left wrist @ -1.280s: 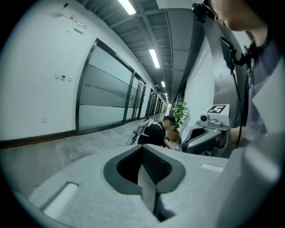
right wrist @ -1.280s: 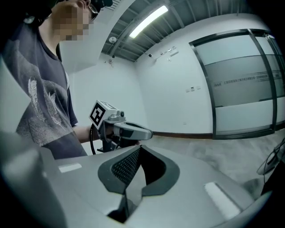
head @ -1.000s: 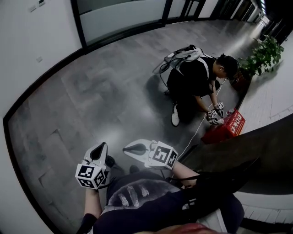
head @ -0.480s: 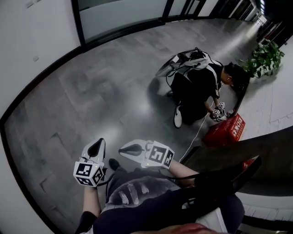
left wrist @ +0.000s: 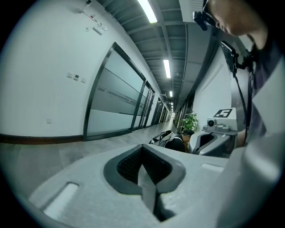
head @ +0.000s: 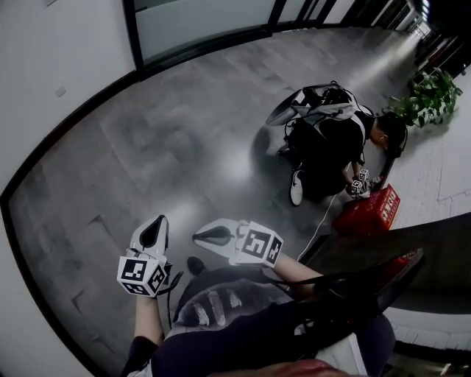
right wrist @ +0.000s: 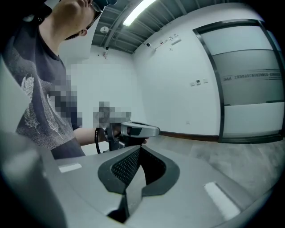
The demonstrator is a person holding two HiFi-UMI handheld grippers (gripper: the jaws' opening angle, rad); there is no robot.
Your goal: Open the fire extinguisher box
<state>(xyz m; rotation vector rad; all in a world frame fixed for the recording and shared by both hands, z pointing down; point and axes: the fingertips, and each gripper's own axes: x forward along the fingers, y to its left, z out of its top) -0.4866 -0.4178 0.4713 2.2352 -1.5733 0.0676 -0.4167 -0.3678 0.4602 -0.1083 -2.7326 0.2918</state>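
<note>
The red fire extinguisher box [head: 368,212] lies on the grey floor at the right, far from both my grippers. Another person [head: 327,140] with a backpack crouches over it and holds two small grippers [head: 359,184] at its top edge. My left gripper [head: 156,224] hangs low at the left over bare floor, its jaws shut with nothing between them [left wrist: 144,171]. My right gripper [head: 200,236] is beside it, also shut and empty [right wrist: 136,167]. The two point towards each other. In the left gripper view the crouching person [left wrist: 171,141] is far down the corridor.
A potted plant [head: 430,92] stands beyond the box by the right wall. A dark ledge [head: 412,235] runs along the right side. A white wall [head: 44,88] and glass partitions [head: 199,22] border the corridor floor [head: 176,140] on the left.
The whole view has shifted along the corridor, with both my grippers carried along. The crouching person has bent lower over the red box. Both my grippers stay shut.
</note>
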